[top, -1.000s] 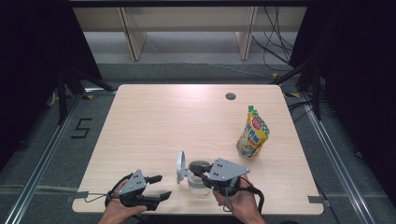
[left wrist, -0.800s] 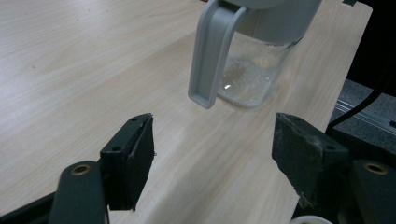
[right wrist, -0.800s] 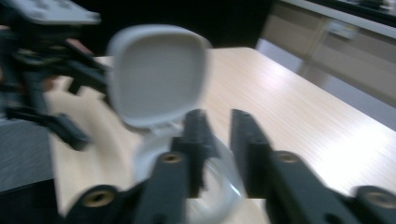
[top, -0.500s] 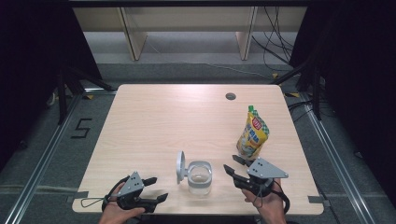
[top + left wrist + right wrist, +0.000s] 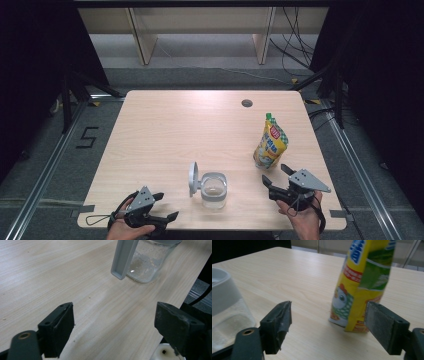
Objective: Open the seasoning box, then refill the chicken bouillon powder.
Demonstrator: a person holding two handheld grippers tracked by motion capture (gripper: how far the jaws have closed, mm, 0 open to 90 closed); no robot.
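One clear glass jar (image 5: 213, 191), lid (image 5: 193, 178) open.

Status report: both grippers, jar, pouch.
Left gripper open, empty. Right gripper just opened, empty, facing pouch. Jar upright, lid flipped open. Nothing in the way.

Pouch (image 5: 270, 142) is bright yellow with green patches, a red label, blue lettering and a cartoon chicken. Jar (image 5: 214, 192) is clear glass, pale grey lid (image 5: 193, 178). Table (image 5: 170, 130) is light wood grain. Black jaws on both grippers.
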